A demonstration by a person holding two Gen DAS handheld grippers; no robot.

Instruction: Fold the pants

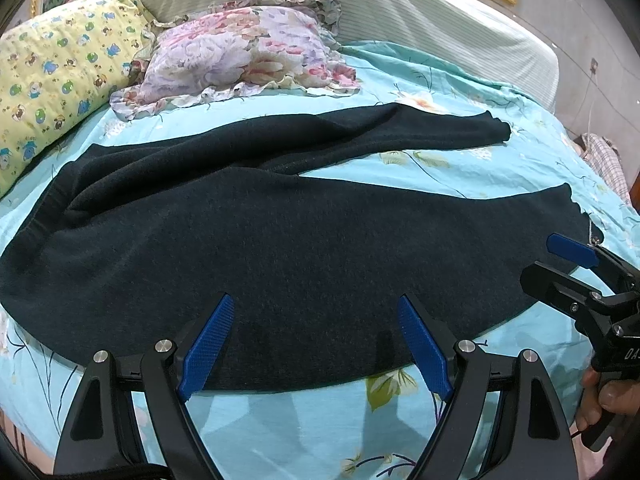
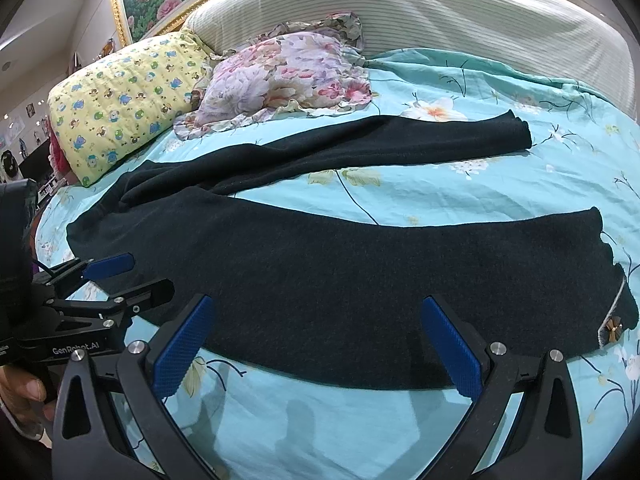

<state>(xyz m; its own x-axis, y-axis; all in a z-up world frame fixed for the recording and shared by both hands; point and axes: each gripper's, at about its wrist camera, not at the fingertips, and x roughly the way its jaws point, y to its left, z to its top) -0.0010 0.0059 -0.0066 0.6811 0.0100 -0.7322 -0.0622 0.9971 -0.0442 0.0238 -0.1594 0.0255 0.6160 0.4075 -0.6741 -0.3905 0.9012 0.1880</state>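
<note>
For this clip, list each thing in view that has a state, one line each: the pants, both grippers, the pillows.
Pants: unfolded, spread flat on the bed sheet, legs apart in a V.
Left gripper: open, holding nothing, at the pants' near edge.
Right gripper: open, holding nothing, at the near edge of the lower leg.
Yellow pillow: lying at the head of the bed.
Floral pillow: lying beside it, clear of the pants.

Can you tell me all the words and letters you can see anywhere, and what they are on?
"GenRobot.AI": white print on the black body of the left gripper, seen in the right wrist view.
"DA": cut-off white letters on the black body of the right gripper, in the left wrist view; the rest cannot be read.
No words show on the pants or pillows.
</note>
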